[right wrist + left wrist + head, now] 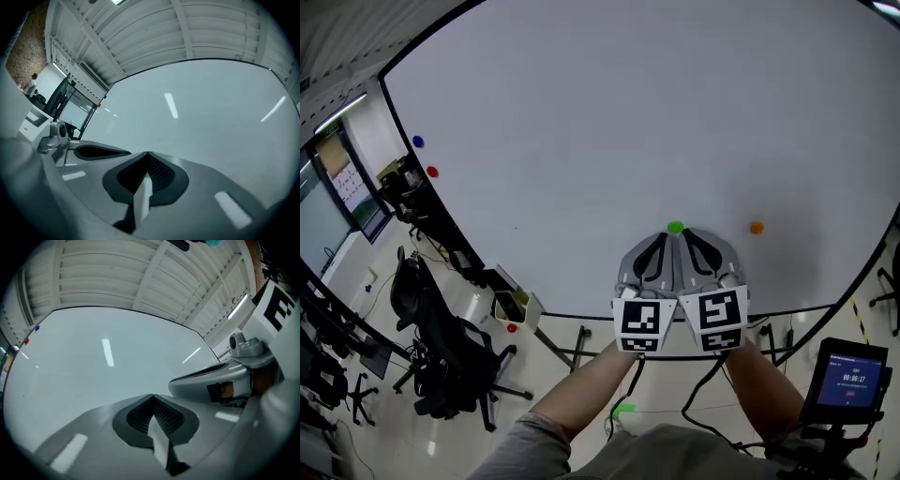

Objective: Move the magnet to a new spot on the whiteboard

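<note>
All views toward whiteboard [581,141], seemingly close

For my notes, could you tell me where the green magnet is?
In the head view, the green magnet sits low on the whiteboard, just above the left gripper and right gripper tips, left of the orange magnet.

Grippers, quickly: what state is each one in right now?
Left gripper: closed, empty.
Right gripper: closed, nothing clearly held.
</note>
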`<state>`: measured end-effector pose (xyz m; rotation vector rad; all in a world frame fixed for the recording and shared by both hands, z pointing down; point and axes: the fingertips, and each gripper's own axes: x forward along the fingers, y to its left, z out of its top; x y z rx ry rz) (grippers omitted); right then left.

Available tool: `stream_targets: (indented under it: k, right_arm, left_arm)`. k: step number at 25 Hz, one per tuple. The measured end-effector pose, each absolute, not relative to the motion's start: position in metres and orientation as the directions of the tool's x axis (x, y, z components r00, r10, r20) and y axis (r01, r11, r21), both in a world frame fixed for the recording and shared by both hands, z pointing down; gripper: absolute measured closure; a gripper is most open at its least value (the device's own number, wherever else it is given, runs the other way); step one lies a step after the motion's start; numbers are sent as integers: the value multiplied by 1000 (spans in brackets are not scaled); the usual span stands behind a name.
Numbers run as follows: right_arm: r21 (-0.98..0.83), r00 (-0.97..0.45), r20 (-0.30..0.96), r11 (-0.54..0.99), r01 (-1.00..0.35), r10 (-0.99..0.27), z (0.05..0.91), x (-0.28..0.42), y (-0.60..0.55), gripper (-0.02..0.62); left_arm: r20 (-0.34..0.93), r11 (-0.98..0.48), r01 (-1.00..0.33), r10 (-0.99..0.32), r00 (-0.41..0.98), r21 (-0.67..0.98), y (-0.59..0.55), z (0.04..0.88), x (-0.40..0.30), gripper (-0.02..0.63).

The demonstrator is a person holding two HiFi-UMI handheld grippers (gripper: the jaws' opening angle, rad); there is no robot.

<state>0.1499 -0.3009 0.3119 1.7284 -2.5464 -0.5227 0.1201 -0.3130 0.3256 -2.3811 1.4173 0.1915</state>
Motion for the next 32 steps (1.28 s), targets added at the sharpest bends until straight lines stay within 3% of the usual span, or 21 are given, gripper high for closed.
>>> stream_targets:
  k: [9,13,18,22,24,32]
  right_arm:
    - [266,-355,-138,311,-913,-925,320,192,-293,591]
    - [263,-354,-131,312,-913,-926,328,198,-296,591]
    - [266,-358,-129,315,-911,-925,328,206,-300,591]
    - [270,-363,-129,320,-908,-923,326,208,-302,591]
    - [273,-368,-130,324,-906,-921,326,208,-303,591]
    - [273,-395,-128,350,-896,-910,327,195,-307,591]
  left_arm:
    - [-254,-411,-874,-844,473,-261,-313,337,154,606]
    - [-260,-374,-881,-855,449,-291,-321,339,159,463]
    - [-272,-331,-894,-869,413,-301,-333,334,163,422]
    - [-289,-284,-913,-884,368,-294,-337,332,159,426]
    - [-295,-263,-916,-888,352,-302,-338,333,157,479]
    - [-274,-271,-908,-891,363,-321,-340,334,150,486]
